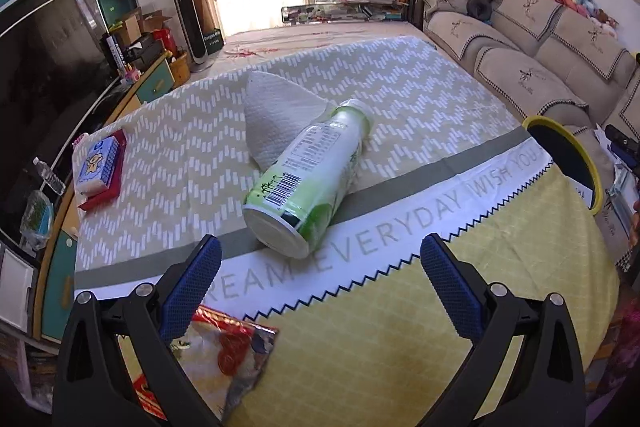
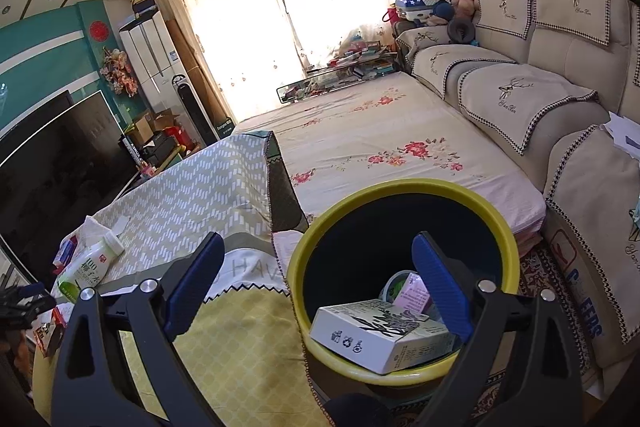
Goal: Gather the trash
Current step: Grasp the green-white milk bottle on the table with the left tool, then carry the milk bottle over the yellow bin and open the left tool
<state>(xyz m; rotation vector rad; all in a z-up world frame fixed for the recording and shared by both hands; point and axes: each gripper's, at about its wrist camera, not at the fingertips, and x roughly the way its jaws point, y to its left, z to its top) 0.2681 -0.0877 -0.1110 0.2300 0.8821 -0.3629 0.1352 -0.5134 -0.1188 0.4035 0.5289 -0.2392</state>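
two handheld grippers work over a table draped in a patterned cloth [image 1: 400,75]. left gripper [image 1: 320,279] has its blue-padded jaws spread wide with nothing between them, aimed down at a green and white plastic bottle [image 1: 308,171] lying on its side just ahead, base toward the camera, cap end resting on a folded paper towel [image 1: 272,115]. a crinkled snack wrapper [image 1: 228,351] lies under the left finger, near the table's front edge. a tissue pack on a red tray [image 1: 100,171] sits well apart to the left.

right gripper [image 2: 316,283] hangs over a yellow-rimmed trash bin [image 2: 316,235] beside the table, jaws apart and empty. inside the bin, a white carton [image 2: 376,335] leans against the near rim, with a small pink item behind it.

the bottle looks light and probably empty, smooth-sided and round, so it may roll or squirt out of a pinch. gripping across its middle, where the label wraps the widest straight section, seems safest. the wrapper is thin and floppy, best pinched at a raised edge. the towel is soft and would crumple in the grip.
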